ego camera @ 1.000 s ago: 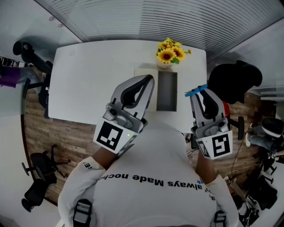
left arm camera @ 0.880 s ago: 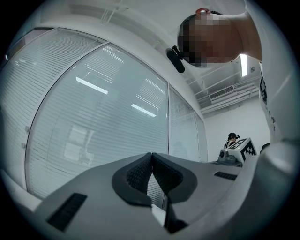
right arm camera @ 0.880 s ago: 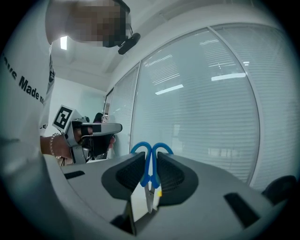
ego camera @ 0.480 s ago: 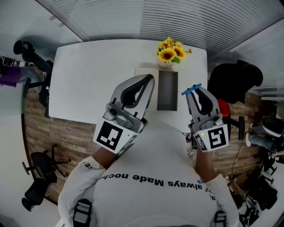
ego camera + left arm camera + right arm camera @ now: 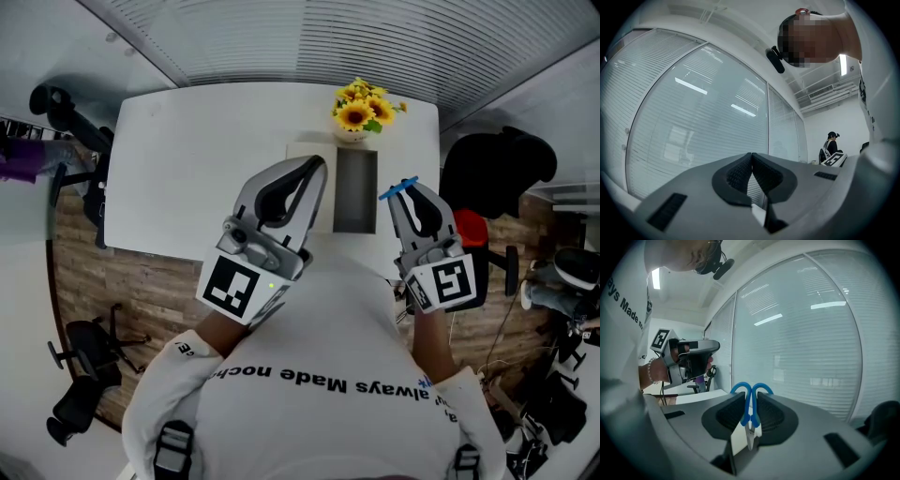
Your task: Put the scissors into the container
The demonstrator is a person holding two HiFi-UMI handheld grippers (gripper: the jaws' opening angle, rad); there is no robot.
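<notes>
**Scissors in the right gripper, box waiting on the table**

The right gripper (image 5: 750, 398) pinches the scissors (image 5: 746, 407). Its two jaws press on the blue handles from both sides. The two blue rings stick out past the jaw tips. The thin metal blades point back, into the gap between the jaws.

The left gripper (image 5: 751, 157) is pressed together. Its dark pads touch at the tips and nothing sits between them.

In the head view, both grippers are held up in front of the person, with the left one just left of the right one. Both point out toward the table (image 5: 197, 159).

The container (image 5: 354, 197) is a long grey box. It lies on the white table, in the gap between the two grippers in that view. The blue rings show just to the right of the box. The scissors seem to be up in the air and not in the box, but how high is hard to tell from above.

A pot of yellow flowers (image 5: 361, 112) stands just past the far end of the box. A black chair (image 5: 492, 169) is by the right side of the table. The floor (image 5: 141, 291) near the person is brown wood.
</notes>
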